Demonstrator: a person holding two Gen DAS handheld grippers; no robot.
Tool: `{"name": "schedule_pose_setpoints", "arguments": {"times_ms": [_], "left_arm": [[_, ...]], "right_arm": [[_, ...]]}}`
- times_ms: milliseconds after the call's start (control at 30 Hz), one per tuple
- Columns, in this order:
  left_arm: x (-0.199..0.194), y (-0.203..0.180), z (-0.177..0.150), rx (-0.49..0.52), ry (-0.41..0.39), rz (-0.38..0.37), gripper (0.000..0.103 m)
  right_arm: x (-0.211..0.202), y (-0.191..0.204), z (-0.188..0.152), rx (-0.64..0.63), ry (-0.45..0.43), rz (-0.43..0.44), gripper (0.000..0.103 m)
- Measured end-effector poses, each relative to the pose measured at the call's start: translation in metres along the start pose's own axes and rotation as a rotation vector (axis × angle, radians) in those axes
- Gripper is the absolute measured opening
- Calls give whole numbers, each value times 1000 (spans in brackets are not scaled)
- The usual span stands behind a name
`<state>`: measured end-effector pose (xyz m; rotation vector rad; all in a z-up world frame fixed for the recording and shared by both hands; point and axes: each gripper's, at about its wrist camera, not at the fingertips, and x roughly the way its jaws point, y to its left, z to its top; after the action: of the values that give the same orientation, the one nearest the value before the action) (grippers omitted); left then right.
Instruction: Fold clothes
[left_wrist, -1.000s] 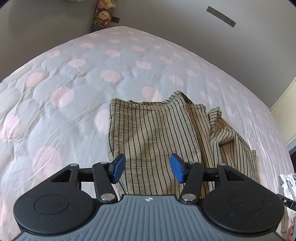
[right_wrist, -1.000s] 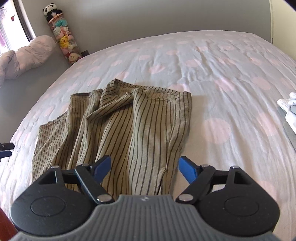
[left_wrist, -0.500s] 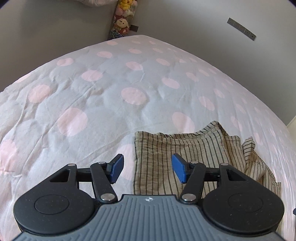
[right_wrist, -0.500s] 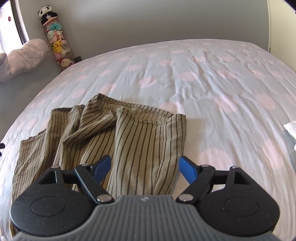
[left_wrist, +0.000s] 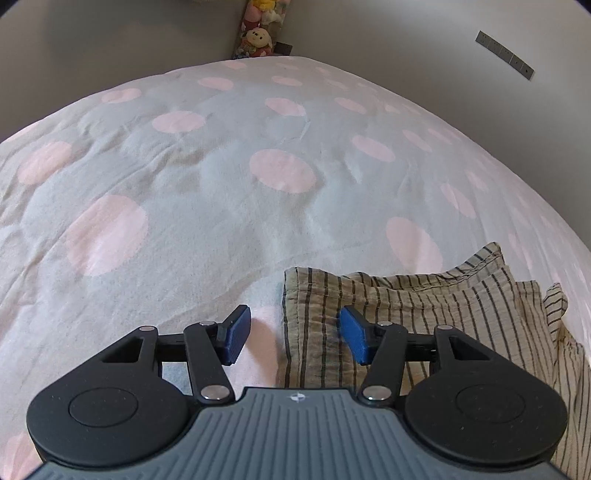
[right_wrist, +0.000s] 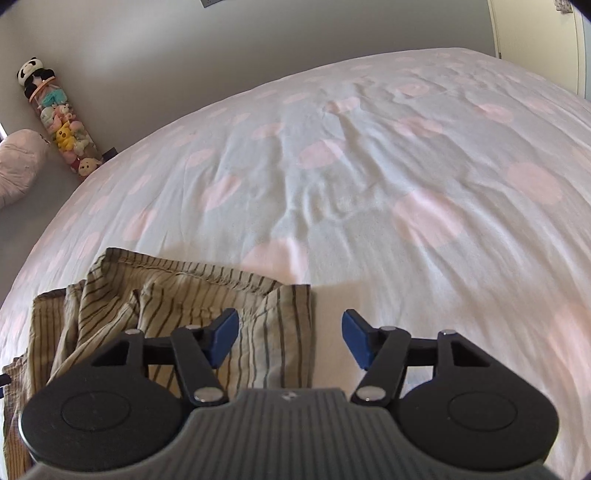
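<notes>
A beige garment with dark stripes (left_wrist: 424, 306) lies crumpled on the bed. Its far left corner sits between the blue pads of my left gripper (left_wrist: 294, 334), which is open and low over the cloth edge. In the right wrist view the same striped garment (right_wrist: 177, 299) fills the lower left, and its far right corner lies between the fingers of my right gripper (right_wrist: 290, 338), also open. Neither gripper holds any cloth. The near part of the garment is hidden behind both gripper bodies.
The bed cover (left_wrist: 221, 192) is pale blue with pink dots and spreads wide beyond the garment. A tall tube of plush toys (right_wrist: 61, 122) stands by the grey wall, beside a pink pillow (right_wrist: 18, 162). A door frame (right_wrist: 535, 40) shows at far right.
Both grippers have moved forward along the garment to its far corners and dropped closer to the bed. Both stayed open; the cloth has not moved.
</notes>
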<state>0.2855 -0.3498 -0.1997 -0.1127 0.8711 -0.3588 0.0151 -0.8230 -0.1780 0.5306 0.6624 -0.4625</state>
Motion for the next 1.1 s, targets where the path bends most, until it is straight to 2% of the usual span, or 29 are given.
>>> {"name": "schedule_pose_setpoints", "arguments": {"times_ms": [67,167,233,300,367,400,433,467,533,567,633,767,900,1000,1033,1067,1100], "left_arm": [[1,-4,1,34,-11,15,47],[3,-5,2,40,-20,22,37],[4,-5,2,42,-22,25,35],[5,-6,2,44,-25,28,32],[5,-7,2,55,-26,26,25],[5,-7,2,58,-24,25,22],[5,-7,2,55,-23,24,18],[5,-6,3,50,-23,19,11],[5,-5,4,43,-27,12,4],[4,-4,5,41,-32,8,1],[-2,-5,6,48,-63,18,0],[-17,0,13,33,-138,78,0],[-15,13,17,-2,-103,181,0],[-10,15,16,-2,-76,178,0],[-9,14,16,9,-74,180,0],[-8,12,15,19,-72,184,0],[-8,11,15,26,-68,183,0]], "right_arm": [[4,11,0,-59,-20,4,57],[7,35,-3,-188,-41,24,55],[13,47,-5,-238,-23,44,52],[23,53,-6,-264,8,6,45],[35,50,-7,-250,39,-20,30],[40,48,-8,-238,56,-31,28],[43,45,-9,-229,66,-38,22],[44,43,-10,-222,69,-45,13],[38,39,-6,-210,48,-58,0],[36,37,-5,-204,37,-65,0],[29,32,-1,-193,12,-81,0],[15,15,16,-147,-35,-129,0],[7,9,23,-120,-35,-98,2],[8,23,16,-182,-5,-39,12],[13,26,13,-192,7,-40,18],[19,29,10,-201,19,-42,29],[24,33,7,-211,30,-44,33]]}}
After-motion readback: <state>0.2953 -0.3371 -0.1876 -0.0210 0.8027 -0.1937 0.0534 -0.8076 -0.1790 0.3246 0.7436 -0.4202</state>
